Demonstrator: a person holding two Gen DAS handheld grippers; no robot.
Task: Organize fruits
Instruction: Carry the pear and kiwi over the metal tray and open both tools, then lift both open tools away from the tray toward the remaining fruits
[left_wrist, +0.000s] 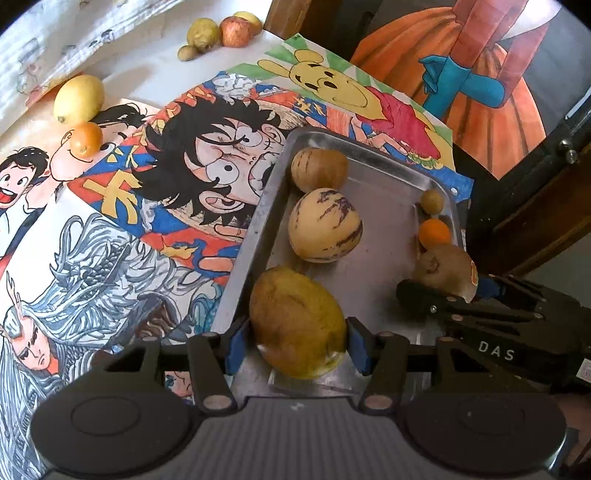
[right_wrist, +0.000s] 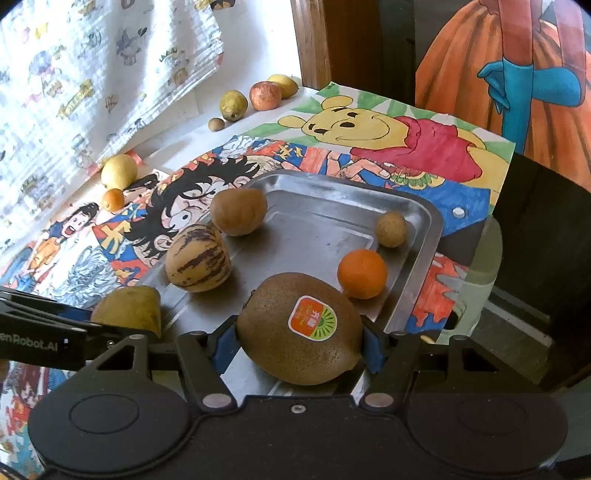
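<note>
- Our left gripper (left_wrist: 297, 341) jaws pinch a yellow-brown fruit (left_wrist: 297, 321) over the tray (left_wrist: 243, 251); our right gripper (right_wrist: 299, 345) jaws pinch a stickered kiwi (right_wrist: 299, 328)
- Beyond, we see a striped melon (right_wrist: 197, 258) and orange (right_wrist: 362, 273) in the tray
- Farthest, an apple (right_wrist: 265, 95) on the bench (right_wrist: 177, 129)

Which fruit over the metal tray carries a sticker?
The brown kiwi held in the right tool; its orange-and-green sticker faces the camera. The other fruits show bare skin.
</note>
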